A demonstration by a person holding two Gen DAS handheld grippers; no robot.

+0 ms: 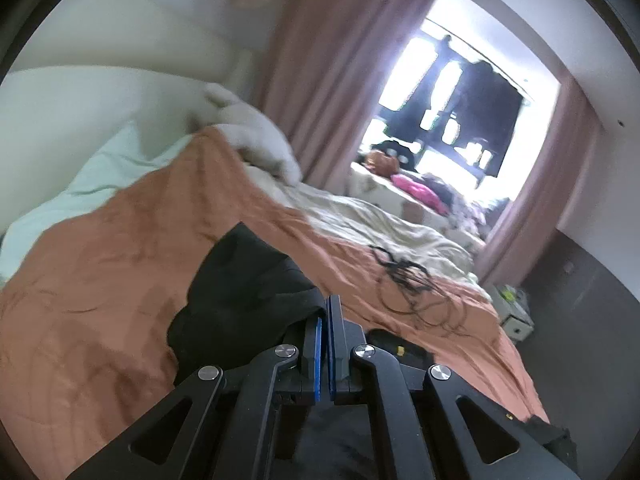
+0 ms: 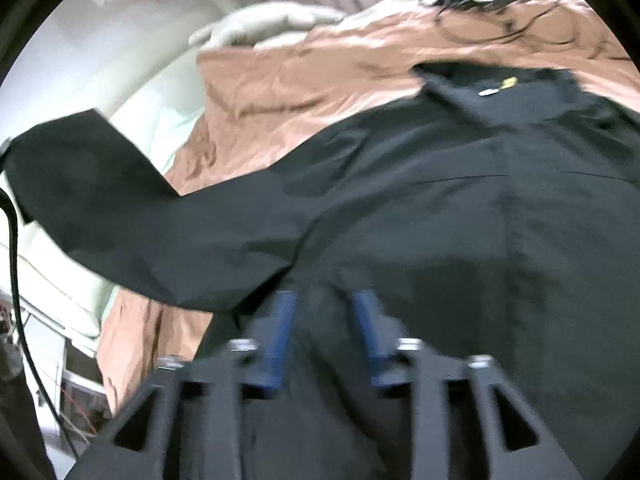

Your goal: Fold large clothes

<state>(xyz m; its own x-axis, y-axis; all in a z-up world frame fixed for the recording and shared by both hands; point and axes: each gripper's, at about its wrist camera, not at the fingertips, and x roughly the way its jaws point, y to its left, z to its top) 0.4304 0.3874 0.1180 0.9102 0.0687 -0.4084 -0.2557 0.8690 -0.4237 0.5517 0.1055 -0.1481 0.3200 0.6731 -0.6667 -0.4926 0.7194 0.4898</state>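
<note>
Left wrist view: the left gripper [image 1: 325,312] is being kept clenched, its blue pads pressed together, with dark cloth bunched at the left finger; whether fabric is actually being pinched there cannot be told. The black jacket [image 2: 420,200] is being spread across the orange bedspread [image 1: 120,264], one sleeve [image 2: 104,200] being stretched out sideways and lifted off the bed, apparently so it can be folded over the body. In the right wrist view, the right gripper [image 2: 325,332] is being held released just above the jacket's lower part, nothing being grasped between its blurred fingers, probably in readiness to pin or pinch the cloth.
</note>
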